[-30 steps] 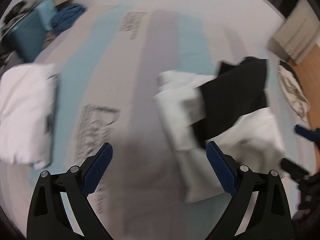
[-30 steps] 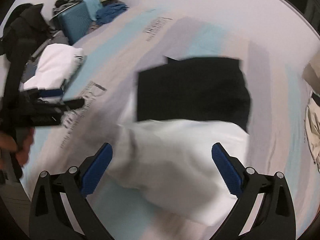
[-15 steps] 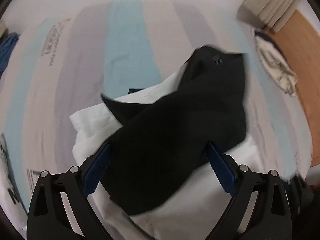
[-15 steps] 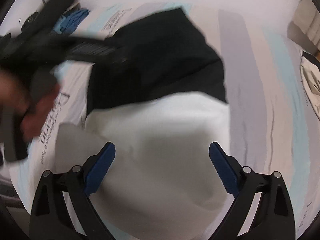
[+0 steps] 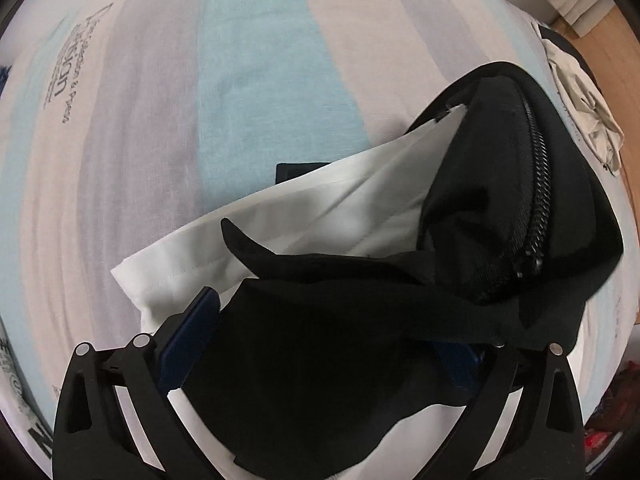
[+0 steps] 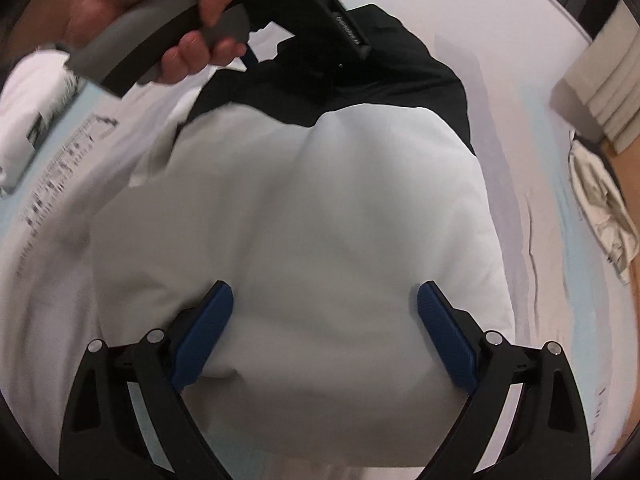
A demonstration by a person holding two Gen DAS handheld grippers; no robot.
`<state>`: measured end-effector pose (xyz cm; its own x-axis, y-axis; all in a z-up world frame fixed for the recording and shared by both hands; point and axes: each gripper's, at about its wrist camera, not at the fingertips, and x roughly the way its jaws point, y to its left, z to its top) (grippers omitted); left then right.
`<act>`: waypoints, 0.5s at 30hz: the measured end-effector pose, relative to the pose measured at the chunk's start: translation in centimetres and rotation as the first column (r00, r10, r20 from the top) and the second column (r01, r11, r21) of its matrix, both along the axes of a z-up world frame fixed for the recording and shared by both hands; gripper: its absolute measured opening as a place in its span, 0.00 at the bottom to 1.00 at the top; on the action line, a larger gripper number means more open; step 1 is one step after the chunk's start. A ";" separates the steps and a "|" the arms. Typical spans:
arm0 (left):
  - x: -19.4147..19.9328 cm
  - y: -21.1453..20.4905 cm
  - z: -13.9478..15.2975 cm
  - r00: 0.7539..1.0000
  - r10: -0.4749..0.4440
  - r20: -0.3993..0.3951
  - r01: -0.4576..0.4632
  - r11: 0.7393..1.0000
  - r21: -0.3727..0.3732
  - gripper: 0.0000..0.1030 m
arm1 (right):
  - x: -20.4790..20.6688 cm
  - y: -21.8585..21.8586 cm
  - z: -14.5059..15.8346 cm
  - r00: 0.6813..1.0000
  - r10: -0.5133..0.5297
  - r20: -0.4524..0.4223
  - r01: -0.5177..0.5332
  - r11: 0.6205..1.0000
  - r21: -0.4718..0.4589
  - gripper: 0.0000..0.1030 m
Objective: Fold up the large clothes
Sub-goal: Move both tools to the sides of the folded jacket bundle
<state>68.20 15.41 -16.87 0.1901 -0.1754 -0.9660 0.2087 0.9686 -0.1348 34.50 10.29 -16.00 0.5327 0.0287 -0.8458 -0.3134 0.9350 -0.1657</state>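
Left gripper (image 5: 320, 344) is down low over the black garment (image 5: 360, 340), w/ the dark cloth bunched right between its fingers (image 5: 192, 336); the blue pad on one side shows, the other is mostly buried under fabric, so the fingers sit wide apart w/ cloth filling the gap, and whether they're pinching it I can't tell. Black garment has a zipper (image 5: 536, 184) running up its raised fold, and it lies on top of a white garment (image 5: 320, 208) whose hemmed edge sticks out toward the left. Both rest on the bed, on a striped sheet (image 5: 256, 80) w/ pale blue, grey and cream bands plus some printed text (image 5: 66, 76) near the left edge. Over to the right wrist view: right gripper (image 6: 324, 332) is spread wide, fingers (image 6: 204, 336) pressed into the puffy white garment (image 6: 320, 220) on either side, not closed on it. Beyond that mound the black garment (image 6: 400, 68) shows, and the person's left hand (image 6: 152, 12) grips the grey handle of the other tool just above it. A second white bundle (image 6: 32, 92) lies far left on the bed, a bit blurred. At the right edge, a crumpled beige cloth (image 6: 604, 208) lies beside a wooden surface (image 6: 628, 160).
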 end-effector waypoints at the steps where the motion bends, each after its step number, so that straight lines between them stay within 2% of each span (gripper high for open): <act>1: 0.1 0.1 -0.3 1.000 0.009 -0.003 -0.009 1.000 -0.003 0.95 | 0.1 0.1 -0.4 1.000 0.004 0.001 -0.004 1.000 -0.007 0.88; 5: 0.1 0.5 -1.2 0.999 0.042 0.014 -0.042 0.999 -0.010 0.95 | 0.4 0.8 -1.3 0.999 0.029 -0.015 -0.029 0.999 -0.033 0.88; 7: -0.6 0.6 -0.7 0.997 0.064 0.032 -0.063 0.998 -0.013 0.95 | 0.7 0.7 -1.0 0.998 0.051 -0.038 -0.053 0.998 -0.031 0.88; 10: -2.3 1.0 1.3 0.992 0.068 0.107 -0.068 0.998 -0.001 0.94 | 1.1 0.1 0.3 0.991 0.099 -0.089 -0.100 0.995 0.000 0.89; 11: -3.2 1.5 2.3 0.989 0.073 0.130 -0.072 0.997 -0.017 0.94 | 1.3 -0.5 1.0 0.989 0.106 -0.105 -0.104 0.994 0.028 0.89; 15: -7.6 5.0 4.4 0.979 0.146 0.140 -0.136 0.987 -0.081 0.94 | 1.8 -2.8 4.2 0.986 0.133 -0.099 -0.123 0.987 0.100 0.92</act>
<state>60.56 20.37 -12.46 0.3546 -0.2033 -0.9127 0.0929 0.9789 -0.1820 36.29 7.52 -11.83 0.4282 0.1726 -0.8871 -0.4427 0.8958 -0.0394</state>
